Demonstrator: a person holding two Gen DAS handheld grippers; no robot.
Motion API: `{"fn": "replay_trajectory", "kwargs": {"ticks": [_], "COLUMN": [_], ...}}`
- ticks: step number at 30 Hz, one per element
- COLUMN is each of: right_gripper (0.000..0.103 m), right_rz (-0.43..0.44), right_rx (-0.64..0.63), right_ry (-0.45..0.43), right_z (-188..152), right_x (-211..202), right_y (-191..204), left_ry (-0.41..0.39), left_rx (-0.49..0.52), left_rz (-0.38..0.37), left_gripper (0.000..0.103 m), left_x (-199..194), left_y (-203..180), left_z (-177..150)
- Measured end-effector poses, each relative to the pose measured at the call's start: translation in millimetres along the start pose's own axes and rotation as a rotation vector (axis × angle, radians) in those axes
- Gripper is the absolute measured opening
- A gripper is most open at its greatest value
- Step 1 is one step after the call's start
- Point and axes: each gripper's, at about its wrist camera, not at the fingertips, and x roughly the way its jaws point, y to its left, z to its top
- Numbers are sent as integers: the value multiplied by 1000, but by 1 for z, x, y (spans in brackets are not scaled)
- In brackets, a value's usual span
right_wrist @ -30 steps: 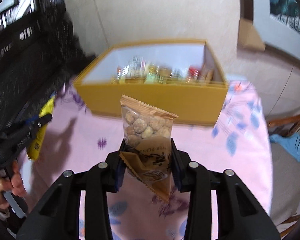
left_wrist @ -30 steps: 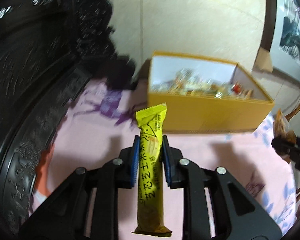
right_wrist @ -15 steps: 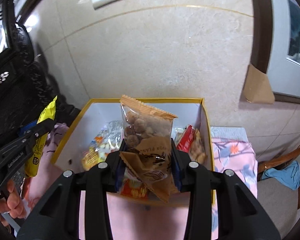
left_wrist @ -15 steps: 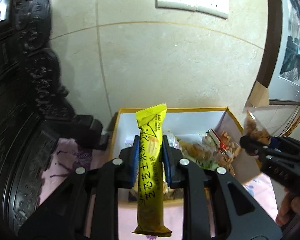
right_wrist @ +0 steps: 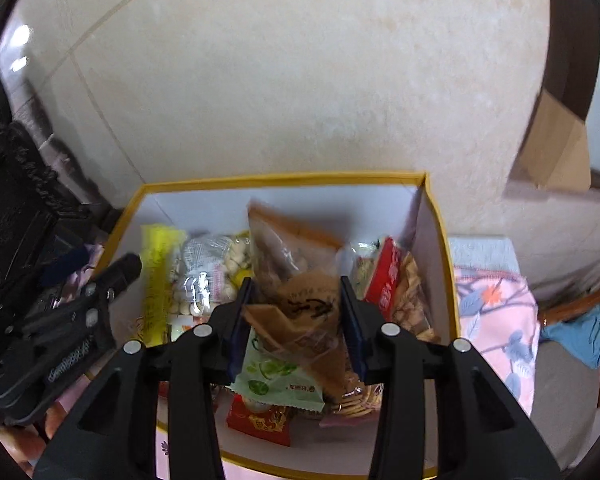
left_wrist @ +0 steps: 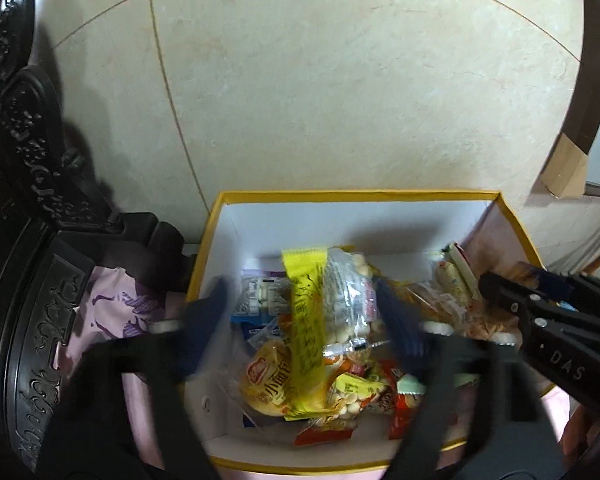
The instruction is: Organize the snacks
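Over the yellow-rimmed box (left_wrist: 516, 216), the left hand-held gripper (left_wrist: 300, 320) is seen spread wide and blurred, the yellow snack bar (left_wrist: 306, 328) lying loose on the packets inside. A nut pouch (right_wrist: 296, 280) is gripped by the right hand-held gripper (right_wrist: 296, 320) above the box.

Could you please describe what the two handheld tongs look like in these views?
Both are matte black plastic. The right tongs have blue ribbed pads and round silver bolts. The left tongs, motion-blurred, show blue pads too. White lettering, partly legible as "DAS", marks one body.
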Motion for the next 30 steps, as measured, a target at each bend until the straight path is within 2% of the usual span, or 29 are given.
{"fn": "replay_trajectory", "kwargs": {"ticks": [1,2,6,9,12,15,18,22,30], "right_gripper": [62,66,68,71,83,102,102,102,102], "right_rz": [3,-9,-54,-44,-61,-103,-99,-95,-104], "right_rx": [15,30,59,96,105,106,136,142,135], "right_ry": [6,4,38,80,58,19,-13,-7,-5], "right_z": [-1,-1,-4,-10,-18,-30,-45,-68,-117], "right_x": [2,2,-1,-8,-25,-49,-74,-101,-153], "right_y": [-3,-5,-7,-8,-7,-5,-7,-5,8], "left_ry": [-2,1,6,11,2,-14,-15,-21,-44], "left_rx": [-2,-2,-4,-10,-11,-19,-23,1,11], "left_rz": [-9,-11,-14,-11,8,32,59,77,69], "left_gripper": [90,92,99,99,101,101,101,101,101], "left_x": [-1,-2,-9,-21,-40,-63,-85,-115,-180], "left_y": [0,0,-1,-1,0,4,9,11,13], "left_z": [0,0,0,-3,-8,-17,-29,-50,-96]}}
